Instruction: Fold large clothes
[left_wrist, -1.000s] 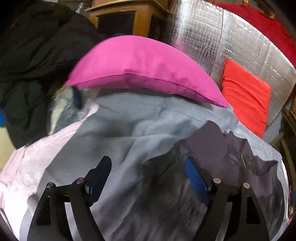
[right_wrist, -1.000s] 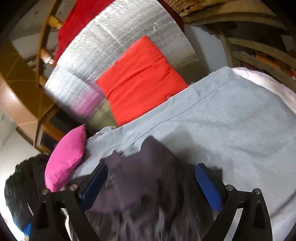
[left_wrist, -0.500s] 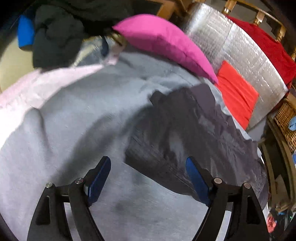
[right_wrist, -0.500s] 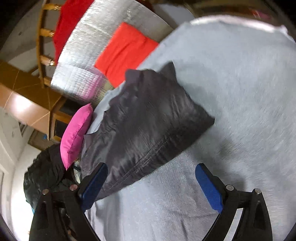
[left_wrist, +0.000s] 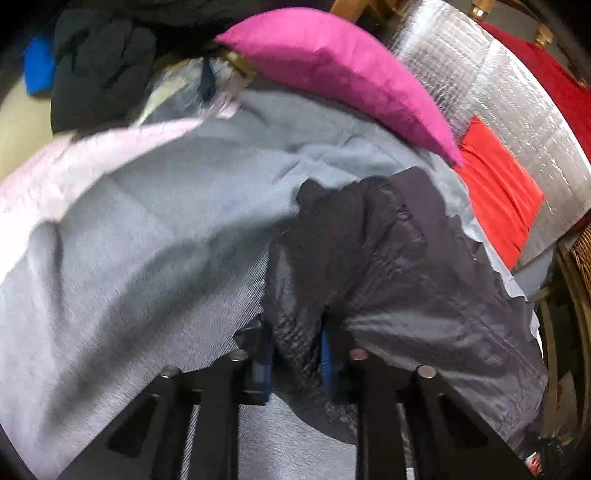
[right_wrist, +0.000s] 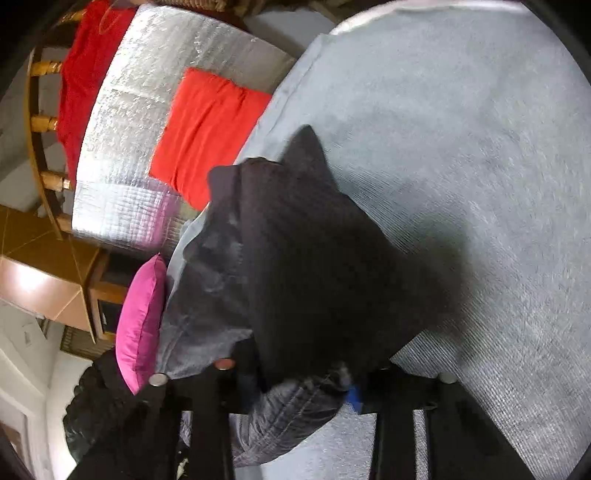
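Observation:
A dark grey, shiny garment (left_wrist: 388, 251) lies crumpled on a light grey cover (left_wrist: 147, 240). In the left wrist view my left gripper (left_wrist: 295, 358) is closing on the garment's near edge, and a bunch of the cloth is pinched between its blue pads. In the right wrist view the same garment (right_wrist: 314, 258) rises in a dark fold over the cover (right_wrist: 461, 147). My right gripper (right_wrist: 303, 387) is closing too, with a thick roll of the hem pressed between its pads. Both sets of fingertips are mostly hidden by cloth.
A magenta pillow (left_wrist: 332, 62) lies at the cover's far edge, beside a red cushion (left_wrist: 498, 184) on a silver quilted mat (left_wrist: 480, 74). A heap of black clothes (left_wrist: 99, 66) sits far left, above a pale pink sheet (left_wrist: 55, 177). Wooden furniture (right_wrist: 48, 288) stands behind.
Both grippers dropped toward the garment's near edge and went from wide open to closed on its cloth. The fabric now bunches up between the pads.

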